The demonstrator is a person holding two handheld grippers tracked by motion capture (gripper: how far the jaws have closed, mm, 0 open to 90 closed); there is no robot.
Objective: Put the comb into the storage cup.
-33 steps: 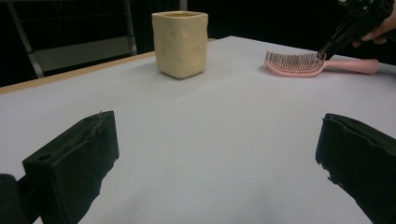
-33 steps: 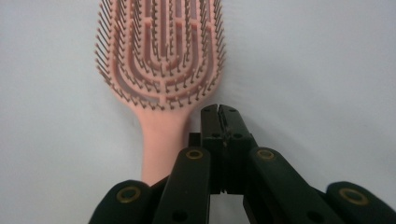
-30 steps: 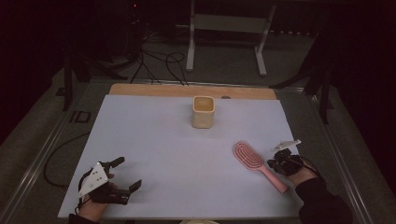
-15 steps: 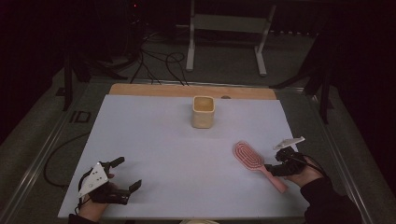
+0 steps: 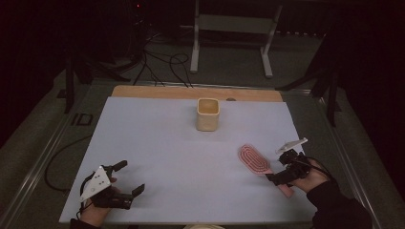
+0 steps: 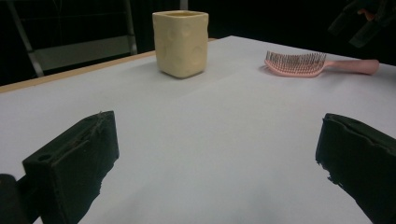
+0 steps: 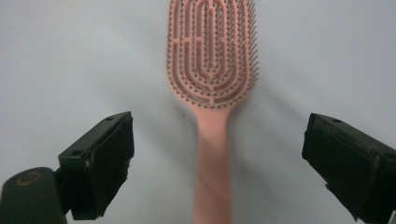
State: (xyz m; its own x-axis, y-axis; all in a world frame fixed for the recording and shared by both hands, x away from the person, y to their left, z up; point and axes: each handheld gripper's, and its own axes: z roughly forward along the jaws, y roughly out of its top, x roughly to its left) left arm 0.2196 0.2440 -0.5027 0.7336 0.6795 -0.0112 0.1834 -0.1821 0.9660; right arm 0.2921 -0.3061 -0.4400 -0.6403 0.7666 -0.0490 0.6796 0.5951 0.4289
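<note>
A pink hairbrush [image 5: 253,160] lies flat on the white table top [image 5: 181,157], bristles up, at the near right. My right gripper [image 5: 282,167] hovers just over its handle. Its jaws have just been opening and now stand wide apart. In the right gripper view the handle [image 7: 212,186] runs down between the pads [image 7: 109,163] without touching them, and the brush head [image 7: 212,56] lies ahead. My left gripper [image 5: 130,177] rests open and empty at the near left. From the left gripper [image 6: 215,149] I see the hairbrush [image 6: 299,64] far off.
A cream square cup [image 5: 207,114] stands upright at the back middle of the table, and the cup [image 6: 181,43] also shows in the left gripper view. A wooden strip [image 5: 191,92] edges the far side. Cables and a metal stand [image 5: 229,28] lie on the floor beyond.
The right gripper's jaws have spread apart and let go of the brush handle, and the hand has lifted a little. The hairbrush stays on the table. The left gripper has not moved.
</note>
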